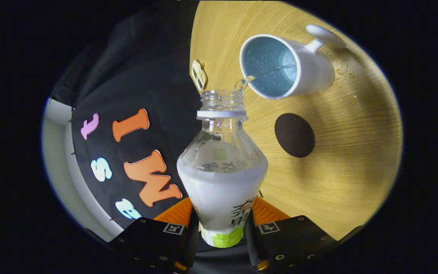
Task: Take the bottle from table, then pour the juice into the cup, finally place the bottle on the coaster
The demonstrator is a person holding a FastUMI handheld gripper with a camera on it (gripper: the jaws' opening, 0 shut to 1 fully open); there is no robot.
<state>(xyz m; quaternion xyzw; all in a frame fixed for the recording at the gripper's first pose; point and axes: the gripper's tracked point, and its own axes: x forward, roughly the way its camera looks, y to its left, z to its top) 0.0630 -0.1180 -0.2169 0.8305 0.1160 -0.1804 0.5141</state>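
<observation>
My gripper (222, 222) is shut on a clear plastic bottle (222, 171) with a white and green label, both fingers pressing its lower body. The bottle is uncapped and tipped over, its open mouth (222, 95) pointing at the cup. A thin stream of clear liquid (259, 74) runs from the mouth into the white mug (285, 64), which has a blue inside and a handle on its far side. The dark round coaster (294, 134) lies on the wooden table (337, 171) beside the mug, beyond the fingers.
Small drops of liquid (342, 70) glisten on the wood near the mug's handle. A small tag-like object (199, 74) sits at the table's edge by the black cloth wall. Bare wood stretches around the coaster.
</observation>
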